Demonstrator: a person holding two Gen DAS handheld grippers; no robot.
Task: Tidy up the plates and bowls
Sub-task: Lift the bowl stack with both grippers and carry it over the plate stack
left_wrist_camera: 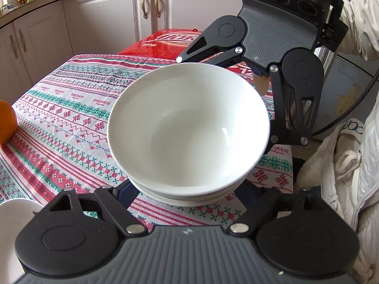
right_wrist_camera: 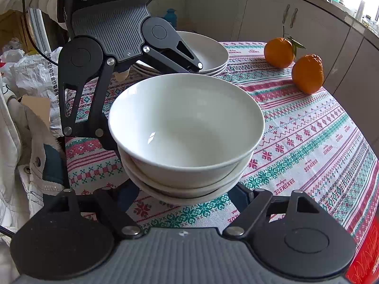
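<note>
A stack of three white bowls (left_wrist_camera: 187, 123) (right_wrist_camera: 187, 123) sits on the patterned tablecloth (left_wrist_camera: 59, 108) near its edge. My left gripper (left_wrist_camera: 183, 194) reaches in from one side, its blue pads against the lowest bowl. My right gripper (right_wrist_camera: 184, 196) comes from the opposite side and its pads press the same bowl. In the left wrist view the right gripper's fingers (left_wrist_camera: 279, 108) straddle the far side of the stack. The fingertips of both are hidden under the bowl rims. A second stack of white shallow plates (right_wrist_camera: 210, 52) stands behind the left gripper.
Two oranges (right_wrist_camera: 279, 52) (right_wrist_camera: 308, 74) lie on the cloth toward the cabinets. A red box (left_wrist_camera: 165, 42) sits past the table's edge. A white dish (left_wrist_camera: 14, 217) shows at the lower left. A person's white jacket (left_wrist_camera: 350, 165) is close beside the table.
</note>
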